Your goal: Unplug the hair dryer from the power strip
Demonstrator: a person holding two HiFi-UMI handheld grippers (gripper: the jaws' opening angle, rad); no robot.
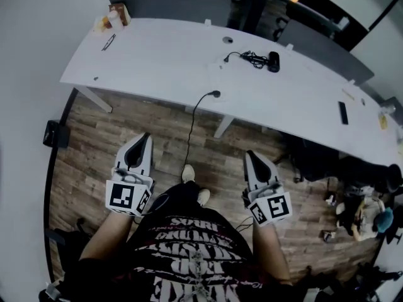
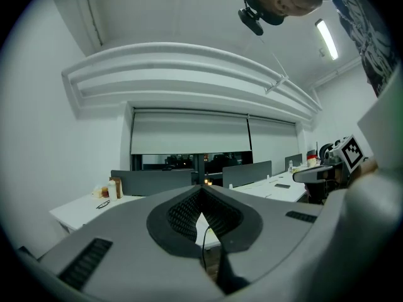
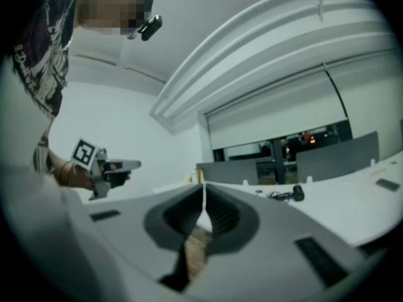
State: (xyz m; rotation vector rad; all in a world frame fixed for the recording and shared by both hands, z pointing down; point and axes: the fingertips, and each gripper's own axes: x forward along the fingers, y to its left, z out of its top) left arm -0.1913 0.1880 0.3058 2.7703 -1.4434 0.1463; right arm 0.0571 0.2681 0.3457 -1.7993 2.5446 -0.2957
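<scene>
Head view: a long white desk (image 1: 157, 61) runs across the top. The hair dryer (image 1: 273, 61) lies near its far edge, right of the middle, with its black cord (image 1: 250, 58) bunched just beside it on the left. Nearer the front edge a second cable (image 1: 215, 94) ends in what may be a plug, though it is too small to be sure, and drops over that edge to the wooden floor (image 1: 94, 143). Glasses (image 1: 108, 41) and bottles (image 1: 114, 17) sit at the far left corner. A phone (image 1: 343, 112) lies toward the right end. The left hand-held gripper (image 1: 146, 137) and the right hand-held gripper (image 1: 250, 153) are over the floor, short of the desk and well apart from the hair dryer, both pointing toward the desk.

Left gripper view: its jaws meet at the tips with nothing between them, and the desk lies beyond.

Right gripper view: its jaws are closed and empty. The hair dryer shows on the desk to the right of the tips.
</scene>
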